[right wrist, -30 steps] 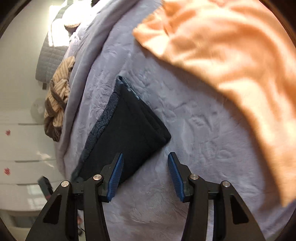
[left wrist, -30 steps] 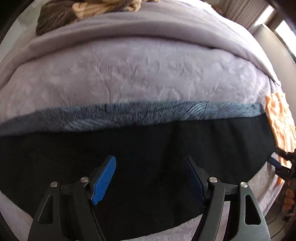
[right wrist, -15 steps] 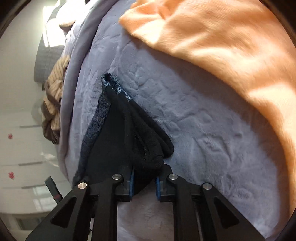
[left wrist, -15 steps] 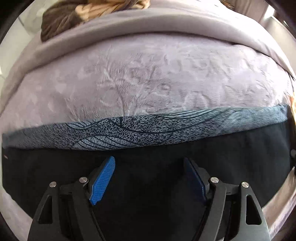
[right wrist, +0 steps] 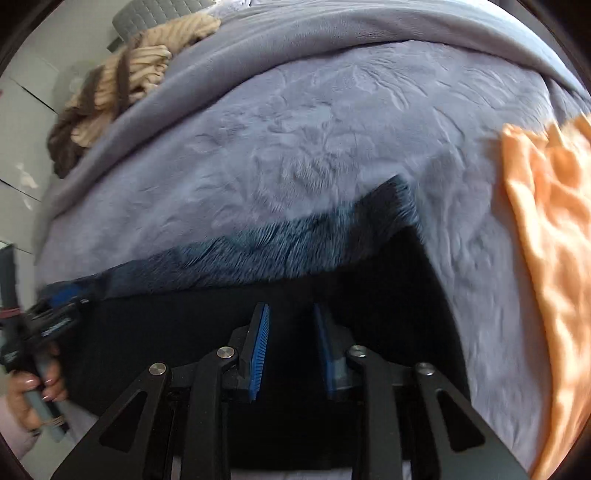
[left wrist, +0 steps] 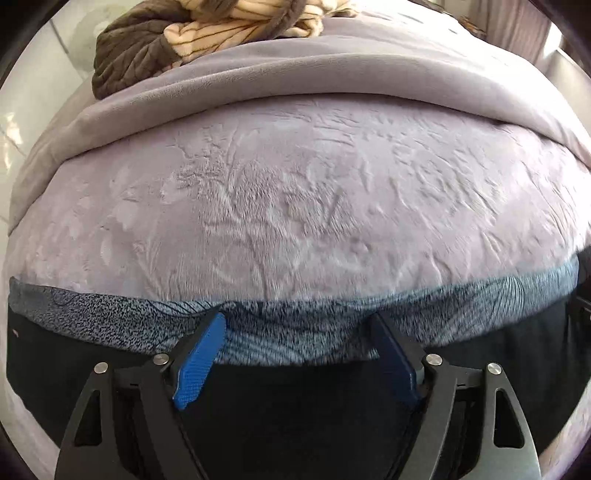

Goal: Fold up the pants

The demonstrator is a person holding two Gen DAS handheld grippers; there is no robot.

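pants [left wrist: 295,413] plain black, patterned blue edge, no readable label

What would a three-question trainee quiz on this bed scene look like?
1. True or false: the crumpled orange cloth lies on top of the black fleece pants.
2. What lies beyond the lavender embossed blanket, at its far side? A) brown-and-cream striped throw B) white pillow C) open book
3. Fill in: the pants' blue-grey patterned band runs along the edge ____ the throw (nearer/farther from).

Key: 1 false, they lie apart on the blanket; 2 A; 3 nearer.
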